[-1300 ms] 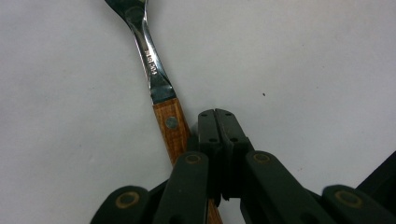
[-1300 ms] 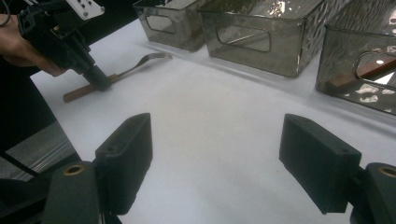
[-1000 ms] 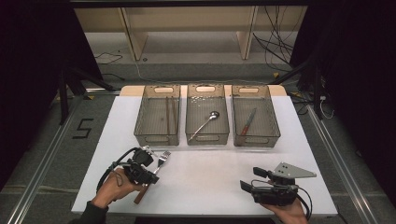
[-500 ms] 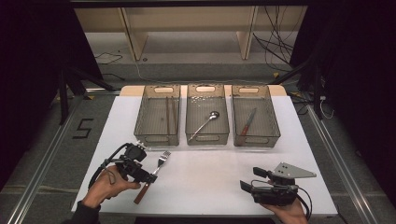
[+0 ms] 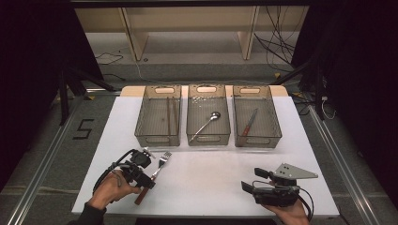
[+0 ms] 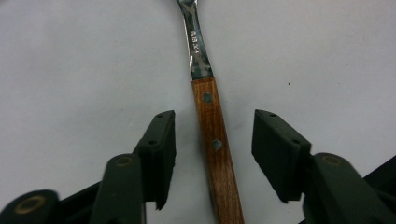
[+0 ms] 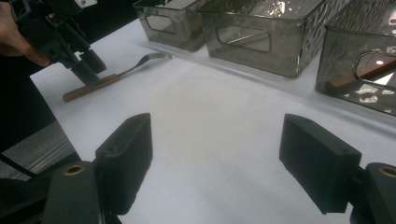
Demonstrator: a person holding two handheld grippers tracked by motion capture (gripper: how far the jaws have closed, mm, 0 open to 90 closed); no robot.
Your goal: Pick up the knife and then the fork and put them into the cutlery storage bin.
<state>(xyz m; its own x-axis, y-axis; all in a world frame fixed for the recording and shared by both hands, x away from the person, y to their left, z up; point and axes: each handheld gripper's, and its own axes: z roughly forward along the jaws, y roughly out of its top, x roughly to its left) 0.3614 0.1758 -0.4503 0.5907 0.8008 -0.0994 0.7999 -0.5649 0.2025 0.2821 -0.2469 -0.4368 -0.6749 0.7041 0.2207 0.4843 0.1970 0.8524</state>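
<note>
My left gripper [image 6: 210, 154] straddles the fork [image 6: 212, 140] on the counter [image 5: 211, 178], jaws just closing, pads not yet touching its wooden handle. My right gripper [image 7: 229, 163] rests spread, holding nothing. Lifting and binning the fork remain; trays [image 5: 157, 138] beyond already hold chopsticks, spoon, knife.

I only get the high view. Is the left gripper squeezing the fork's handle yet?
Observer: Not yet. In the left gripper view the left gripper has just been closing, but both pads stand apart from the fork, which lies between them.
Operator: What does the handle look like up close?
Observer: Brown wood with two little metal rivets, and tiny letters stamped on the shiny neck.
Operator: And the other one?
Observer: The right gripper view shows the right gripper with its jaws wide open and just the white table between them.
</note>
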